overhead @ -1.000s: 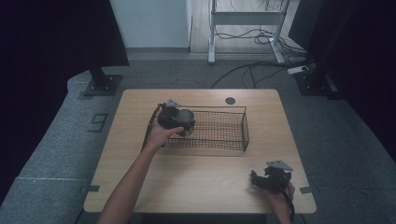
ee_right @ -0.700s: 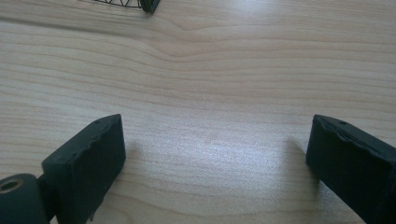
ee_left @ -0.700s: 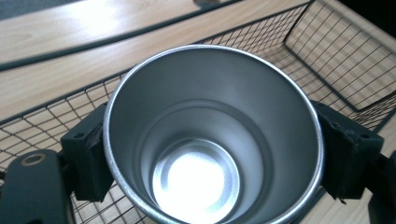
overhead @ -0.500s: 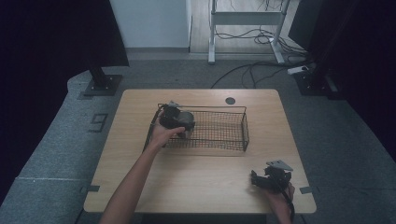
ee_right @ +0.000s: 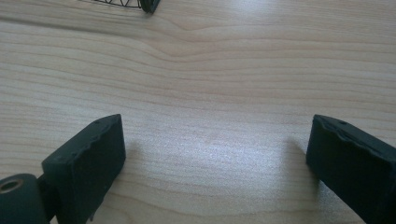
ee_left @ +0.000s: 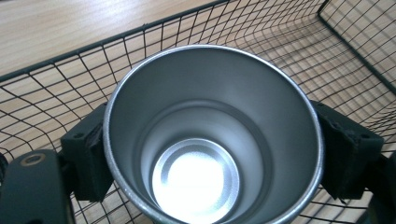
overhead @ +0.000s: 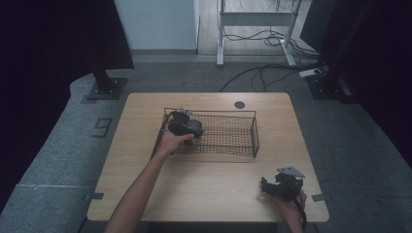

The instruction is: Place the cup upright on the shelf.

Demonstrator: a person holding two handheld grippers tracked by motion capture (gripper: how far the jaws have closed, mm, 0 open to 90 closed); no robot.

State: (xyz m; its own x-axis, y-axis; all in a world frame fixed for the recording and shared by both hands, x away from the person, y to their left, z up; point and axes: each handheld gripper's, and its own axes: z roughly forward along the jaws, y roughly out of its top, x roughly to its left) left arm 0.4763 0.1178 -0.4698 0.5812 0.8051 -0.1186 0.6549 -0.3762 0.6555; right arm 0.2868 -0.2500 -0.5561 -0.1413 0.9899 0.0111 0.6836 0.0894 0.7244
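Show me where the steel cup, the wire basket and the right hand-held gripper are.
Steel cup (ee_left: 196, 182): left gripper view, on its shiny inner bottom.
Wire basket (overhead: 254, 133): high view, on its right end wall.
Right hand-held gripper (overhead: 265, 186): high view, between its fingertips, near the table's front right corner.

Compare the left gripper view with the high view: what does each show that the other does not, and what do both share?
Left gripper view alone: the metal cup, empty inside, clamped between the left claw's pads.

High view alone: the whole table, the right claw open near its front right corner, and the floor cables.

Both: the black wire basket on the wooden tabletop.
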